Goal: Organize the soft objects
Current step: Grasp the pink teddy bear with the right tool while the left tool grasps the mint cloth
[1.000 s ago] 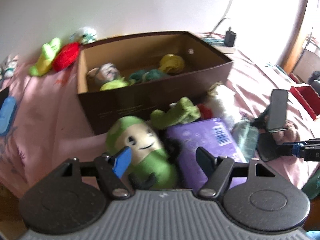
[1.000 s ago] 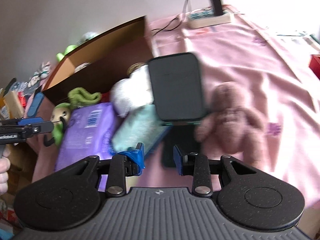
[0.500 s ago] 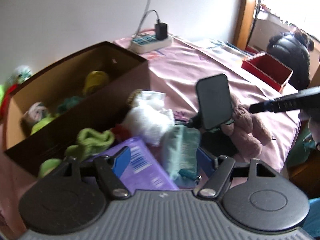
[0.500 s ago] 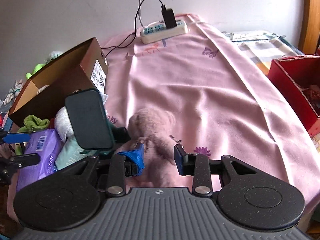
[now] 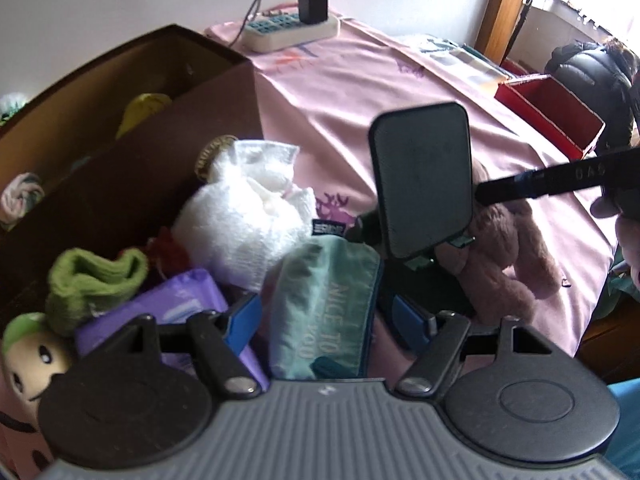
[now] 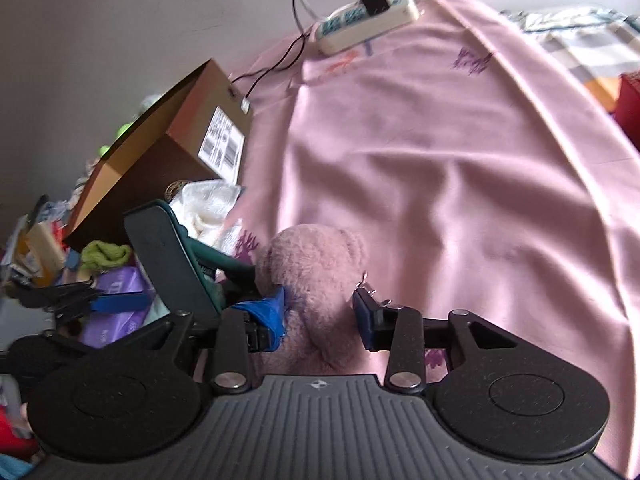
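Observation:
My left gripper (image 5: 324, 316) is open, its fingers on either side of a teal pouch (image 5: 324, 308) with white lettering. My right gripper (image 6: 322, 312) is open around a pink teddy bear (image 6: 316, 276) lying on the pink cloth (image 6: 460, 160); the bear also shows in the left wrist view (image 5: 500, 256). A brown cardboard box (image 5: 120, 128) holds several soft toys. In front of it lie a white fluffy bundle (image 5: 244, 220), a green sock (image 5: 92, 280), a purple pack (image 5: 176, 312) and a green-capped plush (image 5: 28, 352).
A dark phone on a stand (image 5: 424, 176) rises between the pouch and the bear, close to both grippers. A power strip with a charger (image 5: 296, 28) lies at the back. A red box (image 5: 548, 108) sits at the right edge.
My left gripper swung right from the green plush to the teal pouch. My right gripper moved right and forward, from the phone stand to straddle the pink bear.

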A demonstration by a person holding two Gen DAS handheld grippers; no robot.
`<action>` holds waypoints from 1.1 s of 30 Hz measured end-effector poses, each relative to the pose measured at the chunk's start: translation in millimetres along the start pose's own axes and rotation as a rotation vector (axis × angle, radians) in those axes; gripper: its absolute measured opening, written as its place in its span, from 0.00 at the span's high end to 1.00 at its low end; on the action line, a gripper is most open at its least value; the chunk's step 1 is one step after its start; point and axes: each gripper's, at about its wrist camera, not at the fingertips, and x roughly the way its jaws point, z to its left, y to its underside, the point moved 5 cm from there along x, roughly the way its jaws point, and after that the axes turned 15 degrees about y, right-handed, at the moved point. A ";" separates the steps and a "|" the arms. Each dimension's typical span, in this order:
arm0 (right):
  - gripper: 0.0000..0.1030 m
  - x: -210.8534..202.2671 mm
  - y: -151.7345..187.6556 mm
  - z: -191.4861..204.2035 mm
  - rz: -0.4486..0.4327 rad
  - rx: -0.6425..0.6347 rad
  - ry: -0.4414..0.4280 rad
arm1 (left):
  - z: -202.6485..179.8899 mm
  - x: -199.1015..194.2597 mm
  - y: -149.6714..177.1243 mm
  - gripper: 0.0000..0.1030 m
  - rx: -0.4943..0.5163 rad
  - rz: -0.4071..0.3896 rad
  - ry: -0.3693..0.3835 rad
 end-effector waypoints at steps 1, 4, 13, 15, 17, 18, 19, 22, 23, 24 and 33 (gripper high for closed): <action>0.78 1.6 -1.6 -0.1 0.006 -0.002 -0.016 | -0.2 3.2 0.1 0.27 0.000 0.008 -0.001; 0.76 10.3 -5.3 -0.8 0.037 0.010 -0.075 | 3.1 17.0 0.5 0.27 -0.005 0.046 -0.023; 0.71 28.8 -7.9 -0.1 0.098 0.074 -0.174 | 3.4 32.6 -1.0 0.27 -0.011 0.084 -0.042; 0.74 29.3 -7.4 -3.8 0.102 0.094 -0.190 | 1.8 34.3 -1.4 0.43 -0.013 0.088 -0.035; 0.76 27.9 -6.2 -7.4 0.099 0.111 -0.200 | 2.5 34.0 -0.4 0.51 -0.019 0.090 -0.033; 0.77 26.7 -5.4 -8.0 0.097 0.119 -0.203 | 2.3 33.4 -0.2 0.54 -0.022 0.087 -0.030; 0.78 25.4 -4.8 -9.2 0.093 0.127 -0.205 | 2.2 32.9 -0.2 0.59 -0.025 0.086 -0.031; 0.78 19.1 -3.3 -12.7 0.077 0.143 -0.211 | 0.1 27.8 -0.9 0.85 -0.030 0.075 -0.031; 0.79 16.7 -3.8 -14.2 0.070 0.146 -0.209 | -0.8 25.6 -1.4 0.87 -0.027 0.071 -0.041; 0.79 13.9 -4.6 -16.3 0.063 0.149 -0.209 | -0.6 23.7 -2.2 0.88 -0.024 0.068 -0.045; 0.80 -5.4 -20.3 -32.6 -0.016 0.193 -0.187 | -6.8 -10.3 -10.8 0.96 -0.017 -0.010 -0.055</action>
